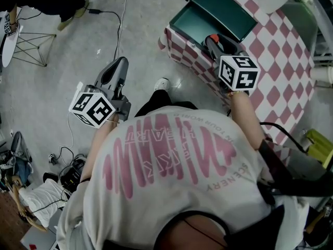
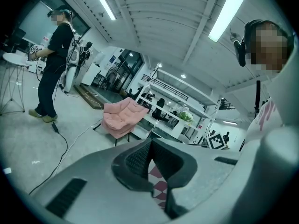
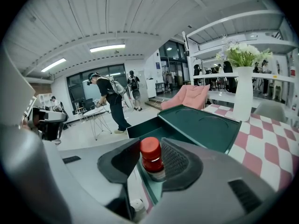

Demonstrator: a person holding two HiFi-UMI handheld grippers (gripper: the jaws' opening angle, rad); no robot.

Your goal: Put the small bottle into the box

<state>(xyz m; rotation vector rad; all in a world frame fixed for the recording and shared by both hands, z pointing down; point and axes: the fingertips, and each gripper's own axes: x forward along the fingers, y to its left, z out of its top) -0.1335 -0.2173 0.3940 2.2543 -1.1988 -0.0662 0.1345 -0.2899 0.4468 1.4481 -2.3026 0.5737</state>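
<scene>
Bottle [image 3: 151,154] clamped in right gripper [image 1: 214,40]; shirt [image 1: 171,158] reads "SCENERY".

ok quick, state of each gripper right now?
Left gripper: closed, nothing between the jaws.
Right gripper: closed on the small bottle, which has a red cap.
</scene>
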